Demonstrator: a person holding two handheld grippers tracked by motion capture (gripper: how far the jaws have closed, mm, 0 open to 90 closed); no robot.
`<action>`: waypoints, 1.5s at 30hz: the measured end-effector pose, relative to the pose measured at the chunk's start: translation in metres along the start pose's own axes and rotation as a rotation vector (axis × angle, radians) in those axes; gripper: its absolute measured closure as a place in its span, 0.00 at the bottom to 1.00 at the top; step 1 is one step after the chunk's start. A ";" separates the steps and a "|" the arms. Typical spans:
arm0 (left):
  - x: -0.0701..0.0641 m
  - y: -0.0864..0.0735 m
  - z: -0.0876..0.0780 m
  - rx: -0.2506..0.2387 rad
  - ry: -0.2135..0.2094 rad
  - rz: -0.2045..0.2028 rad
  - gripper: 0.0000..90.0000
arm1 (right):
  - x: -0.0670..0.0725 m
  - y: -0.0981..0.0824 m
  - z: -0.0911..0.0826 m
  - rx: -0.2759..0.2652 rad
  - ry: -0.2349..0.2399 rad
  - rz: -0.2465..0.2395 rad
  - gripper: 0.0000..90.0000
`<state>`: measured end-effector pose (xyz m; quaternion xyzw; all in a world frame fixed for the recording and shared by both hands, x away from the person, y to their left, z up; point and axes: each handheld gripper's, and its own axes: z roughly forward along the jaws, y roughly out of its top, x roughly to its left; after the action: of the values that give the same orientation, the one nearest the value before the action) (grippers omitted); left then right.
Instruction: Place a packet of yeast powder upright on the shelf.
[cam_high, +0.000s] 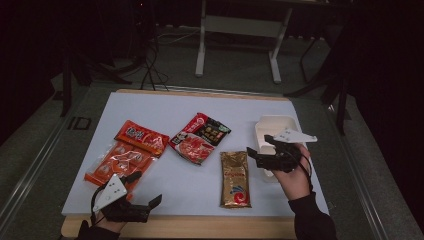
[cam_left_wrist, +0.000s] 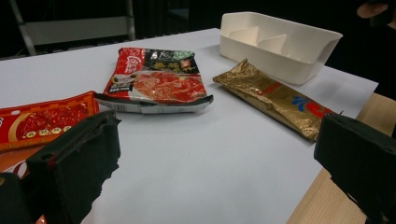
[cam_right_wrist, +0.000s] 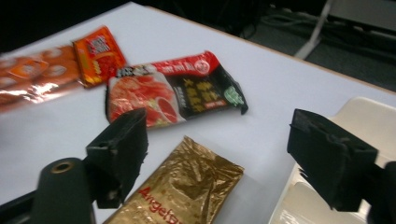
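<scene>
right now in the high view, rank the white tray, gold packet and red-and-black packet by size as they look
1. white tray, though the right hand-held gripper covers part of it
2. red-and-black packet and gold packet look about alike, so no ranking between them

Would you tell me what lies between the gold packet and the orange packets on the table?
The red-and-black packet lies between the gold packet and the orange packets, in the high view.

Bare table (cam_high: 190, 187) front, packets (cam_high: 200, 137) behind
</scene>
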<state>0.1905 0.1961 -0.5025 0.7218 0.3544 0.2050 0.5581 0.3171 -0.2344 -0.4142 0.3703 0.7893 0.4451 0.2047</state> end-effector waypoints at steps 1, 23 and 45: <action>0.000 0.000 0.000 0.000 0.000 0.000 0.01 | 0.000 0.000 0.008 0.020 0.003 0.012 0.22; -0.001 -0.001 0.001 0.015 -0.004 0.009 0.01 | -0.003 -0.015 0.092 0.282 -0.054 0.139 0.23; -0.004 -0.001 0.003 0.038 -0.013 0.024 0.01 | 0.004 -0.034 0.129 0.442 -0.192 0.097 0.22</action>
<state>0.1895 0.1912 -0.5042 0.7378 0.3459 0.2000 0.5441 0.3845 -0.1717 -0.5105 0.4839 0.8257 0.2338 0.1712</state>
